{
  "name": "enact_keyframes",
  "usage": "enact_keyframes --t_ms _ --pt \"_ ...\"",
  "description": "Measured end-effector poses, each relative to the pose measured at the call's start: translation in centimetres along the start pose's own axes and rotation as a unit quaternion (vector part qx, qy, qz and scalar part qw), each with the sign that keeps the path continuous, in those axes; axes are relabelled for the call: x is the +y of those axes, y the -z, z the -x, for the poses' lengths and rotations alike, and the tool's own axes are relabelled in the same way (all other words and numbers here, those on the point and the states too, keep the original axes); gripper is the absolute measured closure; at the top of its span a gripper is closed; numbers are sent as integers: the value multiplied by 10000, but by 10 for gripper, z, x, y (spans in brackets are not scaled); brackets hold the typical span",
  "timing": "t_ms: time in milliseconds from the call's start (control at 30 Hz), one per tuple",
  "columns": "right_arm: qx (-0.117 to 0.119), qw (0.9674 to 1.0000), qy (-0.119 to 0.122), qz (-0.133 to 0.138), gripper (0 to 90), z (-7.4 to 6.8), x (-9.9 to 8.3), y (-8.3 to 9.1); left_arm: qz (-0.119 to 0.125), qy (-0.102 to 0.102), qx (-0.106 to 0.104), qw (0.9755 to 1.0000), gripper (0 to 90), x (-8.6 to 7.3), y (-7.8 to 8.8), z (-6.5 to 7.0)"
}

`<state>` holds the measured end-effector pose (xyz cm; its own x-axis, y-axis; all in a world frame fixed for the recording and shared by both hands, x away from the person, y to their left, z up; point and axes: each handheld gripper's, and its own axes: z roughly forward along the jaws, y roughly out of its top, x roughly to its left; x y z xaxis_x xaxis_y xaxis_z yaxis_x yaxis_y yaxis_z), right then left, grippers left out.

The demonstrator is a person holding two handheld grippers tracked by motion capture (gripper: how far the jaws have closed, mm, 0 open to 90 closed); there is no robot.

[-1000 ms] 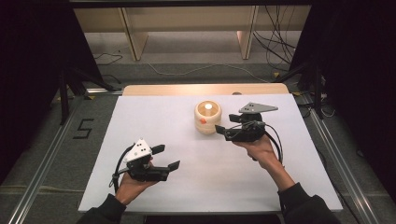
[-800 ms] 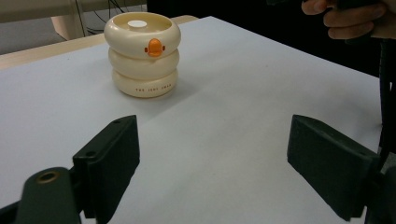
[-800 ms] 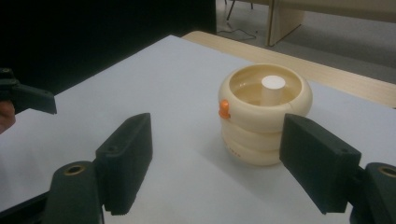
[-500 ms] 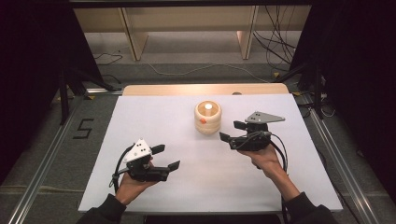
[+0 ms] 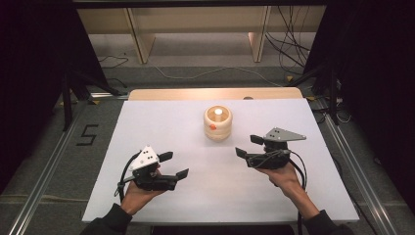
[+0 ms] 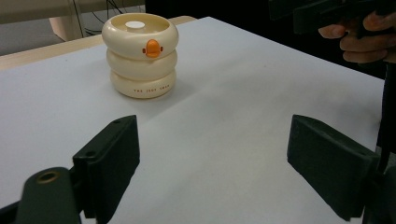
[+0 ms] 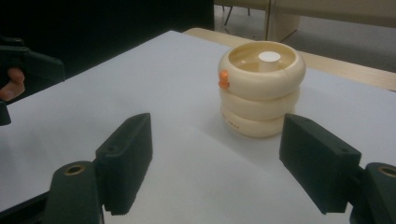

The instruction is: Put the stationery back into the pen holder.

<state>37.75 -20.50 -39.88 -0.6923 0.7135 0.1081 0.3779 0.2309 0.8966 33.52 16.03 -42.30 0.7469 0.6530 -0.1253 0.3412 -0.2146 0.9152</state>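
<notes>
A cream ring stack [image 5: 218, 123] is being seen standing upright on the white tabletop [image 5: 161, 122], towards its far middle. It is made up of three rounded rings piled one on another, with a white peg top showing in the hollow of the uppermost ring and a small orange knob [image 5: 212, 127] set on the side of that ring. Small lettering is being shown on the lowest ring in the left gripper view, too small to be read.

The right gripper [image 5: 248, 146] is being held by a hand [image 5: 286, 177] near the stack, on its right and nearer the person, apart from it. Its fingers [image 7: 126, 158] are being held spread wide, with nothing between them, and the stack [image 7: 261, 88] is being framed beyond the gap, closer to the right finger.

The left gripper [image 5: 174, 165] is being held by the other hand [image 5: 137, 196] at the near left of the tabletop, well apart from the stack. Its fingers [image 6: 112, 161] are likewise being held released and wide apart, gripping nothing, and the stack [image 6: 140, 55] is being seen far off beyond the left finger.

A wooden edge [image 5: 215, 93] is being shown past the far side of the white surface
</notes>
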Motion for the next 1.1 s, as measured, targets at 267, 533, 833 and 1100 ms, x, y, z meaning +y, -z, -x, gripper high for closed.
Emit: enact_keyframes --t_ms 267,533,833,1100 --pt "-44 9999 -80 51 262 5 -14 14 18 32 -20 10000 166 0 0 0" --pt "-55 9997 -208 139 260 7 -22 26 13 26 -53 10000 167 0 0 0" --pt "-56 9996 -254 131 259 6 -32 31 22 21 -92 10000 166 0 0 0" --pt "-56 9996 -256 74 259 1 -45 34 19 53 -105 9999 166 0 0 1"
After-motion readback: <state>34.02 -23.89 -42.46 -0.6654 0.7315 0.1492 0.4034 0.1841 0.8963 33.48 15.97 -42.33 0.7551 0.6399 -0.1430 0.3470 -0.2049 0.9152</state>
